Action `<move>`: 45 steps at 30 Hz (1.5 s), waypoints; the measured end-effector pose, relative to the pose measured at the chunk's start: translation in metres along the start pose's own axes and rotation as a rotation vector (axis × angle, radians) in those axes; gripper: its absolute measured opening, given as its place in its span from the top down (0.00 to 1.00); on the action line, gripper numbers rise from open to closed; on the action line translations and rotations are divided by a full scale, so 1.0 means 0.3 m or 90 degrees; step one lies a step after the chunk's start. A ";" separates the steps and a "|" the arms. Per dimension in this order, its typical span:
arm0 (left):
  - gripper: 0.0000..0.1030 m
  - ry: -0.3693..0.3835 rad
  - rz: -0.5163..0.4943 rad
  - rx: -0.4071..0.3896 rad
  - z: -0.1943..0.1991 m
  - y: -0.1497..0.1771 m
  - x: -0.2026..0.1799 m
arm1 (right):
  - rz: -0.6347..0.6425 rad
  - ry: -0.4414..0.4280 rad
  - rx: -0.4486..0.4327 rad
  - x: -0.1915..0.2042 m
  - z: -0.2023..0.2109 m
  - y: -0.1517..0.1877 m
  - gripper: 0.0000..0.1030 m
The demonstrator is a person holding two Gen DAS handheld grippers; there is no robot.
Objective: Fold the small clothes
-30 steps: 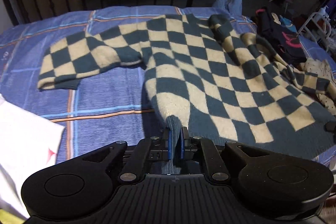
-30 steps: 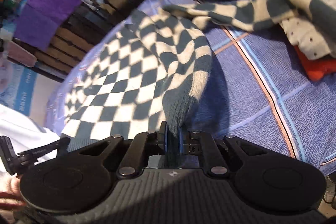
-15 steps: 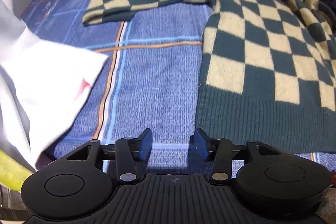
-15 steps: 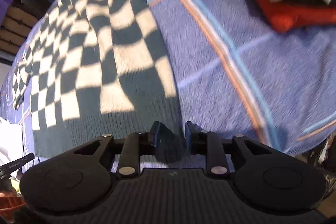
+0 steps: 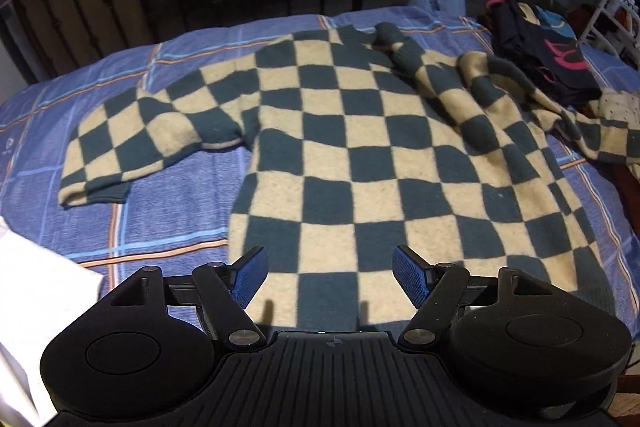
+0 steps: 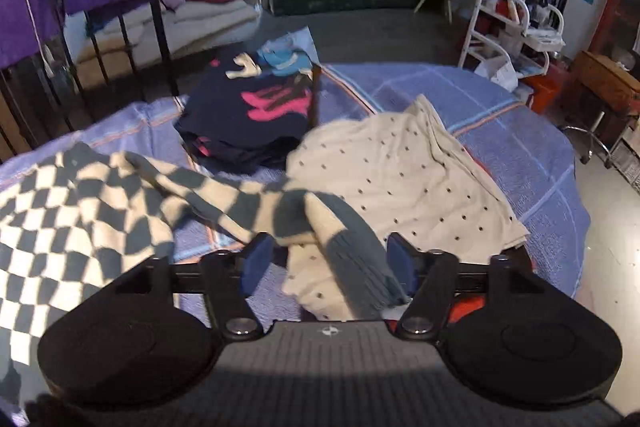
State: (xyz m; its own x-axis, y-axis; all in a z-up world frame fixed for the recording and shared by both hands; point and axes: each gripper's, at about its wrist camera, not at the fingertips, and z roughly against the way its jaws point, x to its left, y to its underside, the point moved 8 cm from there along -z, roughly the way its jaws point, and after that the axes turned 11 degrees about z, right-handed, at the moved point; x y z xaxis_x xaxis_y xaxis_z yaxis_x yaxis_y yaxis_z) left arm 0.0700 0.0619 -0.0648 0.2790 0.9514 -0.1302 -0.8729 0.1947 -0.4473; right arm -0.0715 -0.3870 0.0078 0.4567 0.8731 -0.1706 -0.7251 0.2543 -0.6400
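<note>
a second earlier both our grippers were clamped on the hem of the checkered sweater point(image 5: 340, 155); by this moment we had let go. our left gripper point(image 5: 330, 277) stood with its jaws wide apart and nothing between them, hanging over the hem. our right gripper point(image 6: 326, 259) was opening its jaws, with the sweater's right sleeve cuff point(image 6: 356, 259) lying loosely between the pads and not pressed. the sweater lay spread face-up on the bed point(image 5: 160, 211), body flat, left sleeve point(image 5: 132, 147) stretched out. we judged the spreading done and the sleeve folds next. the right sleeve was bunched and draped onto the dotted cream garment point(image 6: 420, 179), which crowded that side along with the dark folded stack point(image 6: 256, 111). a white cloth point(image 5: 36, 299) sat near the left edge.
</note>
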 end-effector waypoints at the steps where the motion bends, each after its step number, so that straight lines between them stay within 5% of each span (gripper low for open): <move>1: 0.00 0.005 -0.005 0.011 -0.013 0.011 -0.020 | -0.001 -0.005 0.018 -0.005 -0.033 0.014 0.35; 3: 0.00 0.012 -0.014 0.030 -0.031 0.029 -0.052 | -0.001 -0.021 0.040 0.010 -0.101 0.055 0.44; 4: 0.00 0.014 -0.020 0.036 -0.037 0.035 -0.065 | 0.003 -0.024 0.054 0.018 -0.136 0.071 0.57; 5: 0.00 0.014 -0.026 0.040 -0.040 0.037 -0.076 | 0.001 -0.021 0.073 0.023 -0.158 0.087 0.81; 6: 0.00 0.013 -0.032 0.043 -0.041 0.038 -0.085 | -0.008 -0.022 0.082 0.015 -0.170 0.090 0.89; 12: 0.00 0.009 -0.025 0.051 -0.037 0.033 -0.100 | -0.196 -0.165 -0.032 -0.082 -0.019 -0.102 0.90; 16: 0.00 0.010 -0.015 0.055 -0.044 0.028 -0.111 | -0.339 -0.125 -0.166 -0.369 0.080 -0.300 0.91; 19: 0.00 0.011 -0.012 0.054 -0.049 0.025 -0.121 | -0.341 -0.018 -0.200 -0.582 0.092 -0.376 0.98; 22: 0.00 0.013 -0.002 0.057 -0.058 0.025 -0.127 | -0.311 0.050 -0.159 -0.675 0.021 -0.374 0.98; 27: 0.00 0.010 0.020 0.064 -0.061 0.027 -0.126 | -0.317 -0.005 -0.076 -0.593 -0.112 -0.272 0.93; 32: 0.00 -0.002 0.033 0.068 -0.063 0.031 -0.101 | -0.343 -0.005 -0.040 -0.529 -0.162 -0.145 0.60; 36: 0.00 -0.005 0.040 0.076 -0.082 0.029 -0.105 | -0.341 0.033 -0.001 -0.527 -0.190 -0.055 0.52; 38: 0.00 -0.001 0.037 0.076 -0.091 0.017 -0.132 | -0.360 0.064 0.005 -0.542 -0.212 -0.012 0.37; 45: 0.00 0.048 -0.018 0.086 -0.123 -0.009 -0.347 | -0.417 0.023 0.006 -0.609 -0.330 0.063 0.40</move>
State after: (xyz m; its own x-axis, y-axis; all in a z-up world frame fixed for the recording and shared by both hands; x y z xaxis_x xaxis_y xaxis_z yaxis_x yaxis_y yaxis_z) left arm 0.0581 -0.0464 -0.0828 0.3296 0.9254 -0.1870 -0.9084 0.2569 -0.3298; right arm -0.1175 -0.5828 -0.0472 0.8218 0.5226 0.2269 -0.2964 0.7323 -0.6131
